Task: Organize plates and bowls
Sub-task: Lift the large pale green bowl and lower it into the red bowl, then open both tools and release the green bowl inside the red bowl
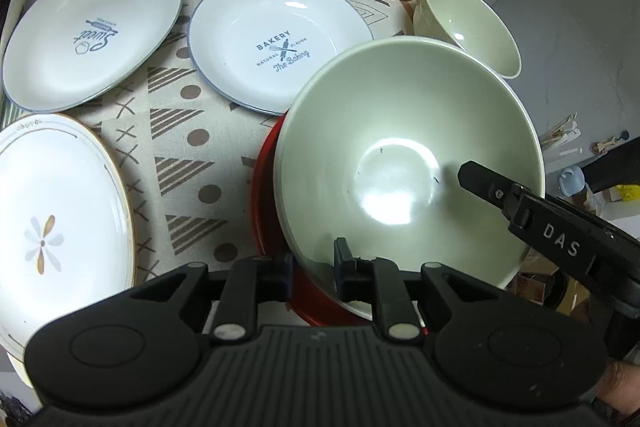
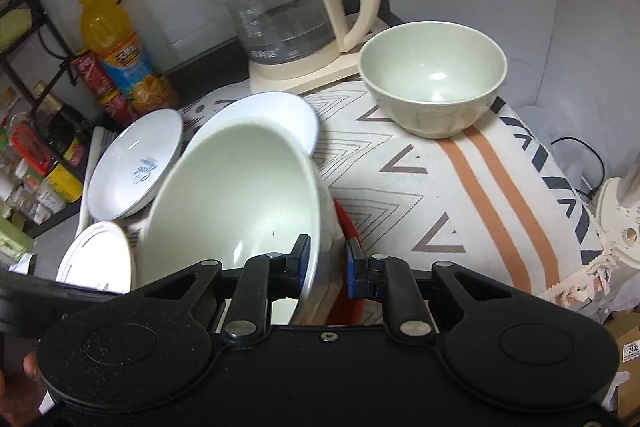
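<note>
A large pale green bowl (image 1: 404, 163) is tilted above a red dish (image 1: 272, 211). My left gripper (image 1: 314, 273) straddles its near rim, jaws close on it. My right gripper (image 2: 326, 259) straddles the opposite rim of the same bowl (image 2: 236, 195); its finger shows in the left wrist view (image 1: 492, 187). A small green bowl (image 2: 432, 83) stands upright at the back right. Two white plates with blue print (image 1: 280, 39) (image 1: 92, 31) lie behind, and a flower plate (image 1: 60, 223) lies at the left.
A glass kettle on a cream base (image 2: 296, 15) stands at the back. Drink bottles (image 2: 120, 55) stand back left beside a shelf of jars (image 2: 28, 147). The patterned cloth (image 2: 460, 195) drops off at the table's right edge.
</note>
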Motion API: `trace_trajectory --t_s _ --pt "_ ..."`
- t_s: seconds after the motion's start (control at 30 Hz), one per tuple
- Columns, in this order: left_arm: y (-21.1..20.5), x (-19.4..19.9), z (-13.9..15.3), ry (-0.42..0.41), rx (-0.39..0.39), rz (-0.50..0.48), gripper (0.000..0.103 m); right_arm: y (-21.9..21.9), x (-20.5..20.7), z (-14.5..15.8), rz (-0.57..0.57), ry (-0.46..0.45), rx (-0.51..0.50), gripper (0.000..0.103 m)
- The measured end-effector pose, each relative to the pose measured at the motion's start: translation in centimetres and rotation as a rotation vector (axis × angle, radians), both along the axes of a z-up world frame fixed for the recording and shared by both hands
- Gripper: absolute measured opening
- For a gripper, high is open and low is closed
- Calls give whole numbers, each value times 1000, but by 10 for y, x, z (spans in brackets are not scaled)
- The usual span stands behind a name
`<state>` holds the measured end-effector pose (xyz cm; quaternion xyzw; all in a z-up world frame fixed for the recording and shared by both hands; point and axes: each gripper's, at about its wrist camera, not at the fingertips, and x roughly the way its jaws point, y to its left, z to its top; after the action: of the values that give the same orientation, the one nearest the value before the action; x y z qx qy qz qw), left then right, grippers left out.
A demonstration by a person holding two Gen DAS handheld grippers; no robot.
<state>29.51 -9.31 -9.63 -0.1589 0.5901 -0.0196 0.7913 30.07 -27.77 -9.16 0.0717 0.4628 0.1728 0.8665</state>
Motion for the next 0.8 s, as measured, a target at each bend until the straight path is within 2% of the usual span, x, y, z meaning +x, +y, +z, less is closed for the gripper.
trace_trajectory --t_s 0.4,0.7,0.8 --pt "19 3 13 25 -67 35 18 9 13 -8 -4 10 -12 8" --pt "32 2 18 39 -114 47 18 7 15 -17 -40 42 20 7" --pt "38 -1 21 42 -93 58 26 8 15 -18 -55 47 24 8"
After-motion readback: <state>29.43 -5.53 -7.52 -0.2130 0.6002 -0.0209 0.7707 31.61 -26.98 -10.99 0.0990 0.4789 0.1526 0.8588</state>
